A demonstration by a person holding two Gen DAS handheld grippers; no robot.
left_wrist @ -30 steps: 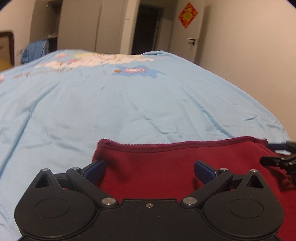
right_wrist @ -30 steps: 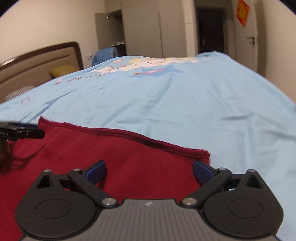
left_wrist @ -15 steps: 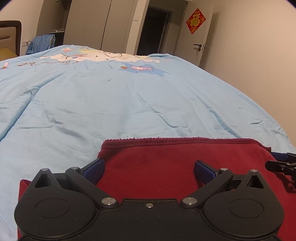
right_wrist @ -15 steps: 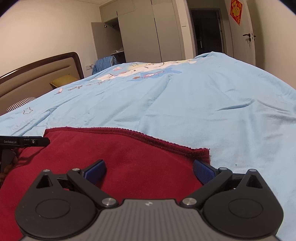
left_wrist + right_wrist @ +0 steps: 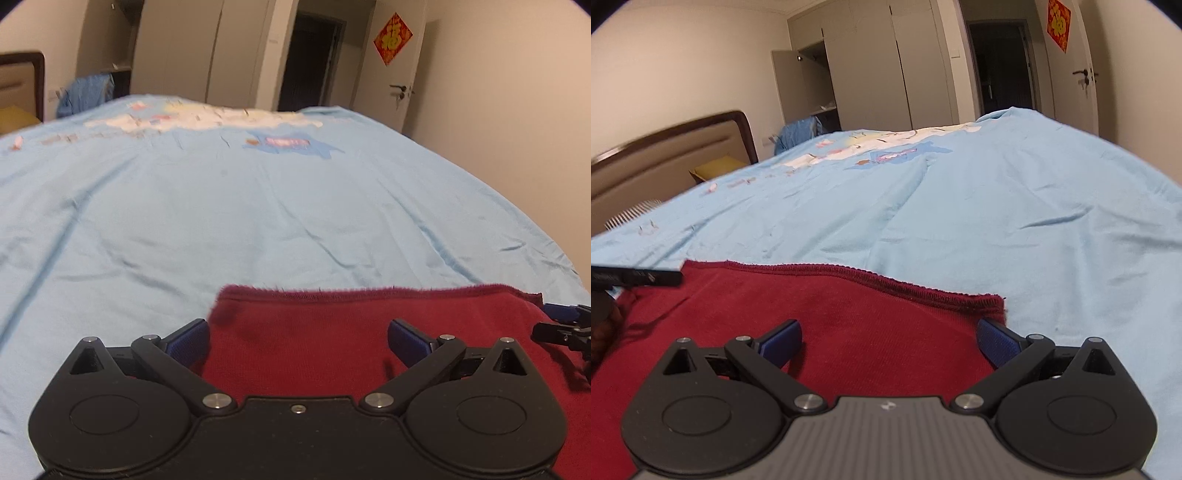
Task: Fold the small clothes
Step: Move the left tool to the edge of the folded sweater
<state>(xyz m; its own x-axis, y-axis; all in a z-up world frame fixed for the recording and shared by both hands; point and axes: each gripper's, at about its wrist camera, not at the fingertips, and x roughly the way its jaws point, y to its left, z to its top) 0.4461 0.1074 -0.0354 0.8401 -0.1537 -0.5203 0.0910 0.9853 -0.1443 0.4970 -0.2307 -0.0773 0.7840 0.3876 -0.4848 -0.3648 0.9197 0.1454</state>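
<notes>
At the near edge of the bed (image 5: 258, 221), on its pale blue cover, you have the dark red garment (image 5: 332, 343) spread flat, its stitched hem running across the cover on the side away from you. Your left gripper (image 5: 298, 338) sits low over the left part of the cloth, its blue-padded fingers (image 5: 188, 341) spread wide apart with nothing between them but the fabric lying underneath; the left pad is at the garment's left edge, the right pad over the red cloth. Your right gripper (image 5: 889, 338) is the same, fingers (image 5: 995, 341) wide apart and clamped on nothing, the right pad just beside the garment's far right corner (image 5: 995, 304) and the left pad over the middle of the cloth. Whether the pads touch the fabric you cannot tell from these views. In the right wrist view the garment (image 5: 831, 325) fills the lower left, and the tip of your left gripper (image 5: 639, 277) juts in at the left border over the cloth's far left corner. In the left wrist view your right gripper (image 5: 561, 325) shows at the right border, near the far right corner of the garment. Beyond the cover's printed patch (image 5: 288, 142) stand the headboard (image 5: 665, 155), the wardrobe (image 5: 879, 66) and a door with a red paper charm (image 5: 392, 38)
</notes>
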